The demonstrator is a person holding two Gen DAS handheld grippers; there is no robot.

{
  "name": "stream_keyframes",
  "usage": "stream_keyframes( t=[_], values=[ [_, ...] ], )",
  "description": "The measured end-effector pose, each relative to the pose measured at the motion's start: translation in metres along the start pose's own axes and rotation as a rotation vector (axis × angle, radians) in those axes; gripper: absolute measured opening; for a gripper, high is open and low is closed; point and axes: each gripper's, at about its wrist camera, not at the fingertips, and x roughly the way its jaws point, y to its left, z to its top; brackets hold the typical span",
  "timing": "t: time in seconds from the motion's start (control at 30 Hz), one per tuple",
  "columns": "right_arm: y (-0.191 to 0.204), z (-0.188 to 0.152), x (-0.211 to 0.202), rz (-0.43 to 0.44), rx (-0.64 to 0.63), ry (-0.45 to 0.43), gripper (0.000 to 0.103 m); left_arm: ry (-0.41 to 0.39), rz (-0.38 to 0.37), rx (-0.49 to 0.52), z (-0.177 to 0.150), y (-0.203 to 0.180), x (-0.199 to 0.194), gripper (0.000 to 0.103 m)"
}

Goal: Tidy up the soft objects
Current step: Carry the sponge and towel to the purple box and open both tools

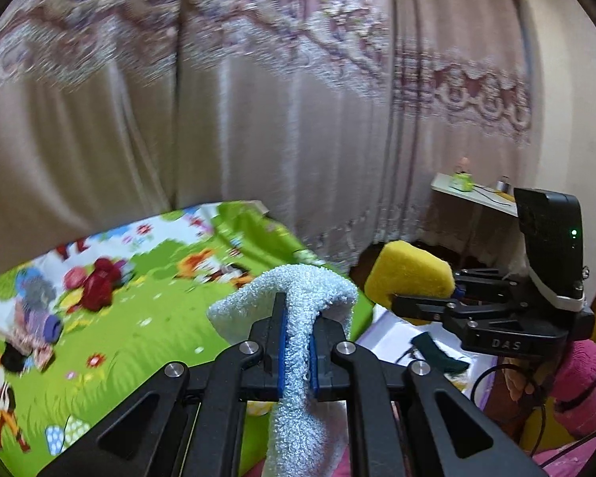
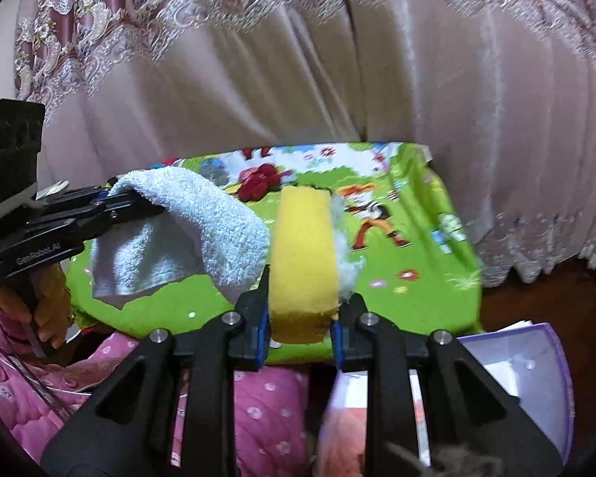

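Green cartoon-print sheet (image 2: pixel 417 278) below pleated pinkish curtains (image 2: pixel 258 91).

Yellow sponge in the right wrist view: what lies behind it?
Behind the yellow sponge lies the cartoon-print green cloth, backed by curtains. White fluff clings to its side. The cloth directly behind the sponge is covered.

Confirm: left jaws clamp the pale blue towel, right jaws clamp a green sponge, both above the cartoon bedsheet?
Wrong colour. The sponge in the right gripper is yellow, as the right wrist view shows. Left gripper does clamp the pale blue towel, above the cartoon bedsheet.
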Motion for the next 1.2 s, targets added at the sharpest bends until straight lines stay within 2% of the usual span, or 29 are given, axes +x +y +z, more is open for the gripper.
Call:
stream_keyframes(
  t=[0.2, 0.4, 0.57, 0.83, 1.0, 1.03, 1.07, 1.1, 1.13, 1.17, 1.2],
  values=[
    [-0.017, 0.008, -0.041, -0.103, -0.023, -0.064, 0.028, -0.019, -0.079, 0.051, 0.027, -0.037, 0.005, 0.009],
    [-0.029, 0.026, -0.100, -0.204, -0.040, -0.204, 0.028, -0.062, -0.172, 0.055, 0.059, -0.072, 0.001, 0.009],
    [-0.036, 0.032, -0.140, -0.275, -0.040, -0.290, 0.028, -0.093, -0.218, 0.066, 0.081, -0.093, 0.002, 0.009],
    [-0.054, 0.026, -0.177, -0.364, -0.022, -0.352, 0.028, -0.127, -0.257, 0.111, 0.100, -0.133, 0.009, 0.009],
    [-0.073, 0.011, -0.174, -0.386, 0.030, -0.331, 0.028, -0.072, -0.285, 0.105, 0.096, -0.154, 0.043, 0.011],
    [-0.080, 0.006, -0.169, -0.392, 0.048, -0.313, 0.029, -0.055, -0.283, 0.113, 0.092, -0.159, 0.054, 0.014],
    [-0.085, 0.002, -0.165, -0.395, 0.060, -0.293, 0.036, -0.032, -0.287, 0.121, 0.087, -0.164, 0.065, 0.028],
    [-0.091, -0.002, -0.160, -0.400, 0.075, -0.264, 0.057, 0.005, -0.295, 0.130, 0.081, -0.168, 0.078, 0.058],
    [-0.098, -0.006, -0.153, -0.411, 0.090, -0.232, 0.073, 0.057, -0.291, 0.144, 0.072, -0.172, 0.095, 0.074],
    [-0.105, -0.012, -0.144, -0.431, 0.111, -0.193, 0.093, 0.082, -0.279, 0.150, 0.065, -0.172, 0.106, 0.089],
    [-0.110, -0.017, -0.138, -0.455, 0.129, -0.159, 0.093, 0.088, -0.268, 0.134, 0.055, -0.168, 0.115, 0.089]
  ],
)
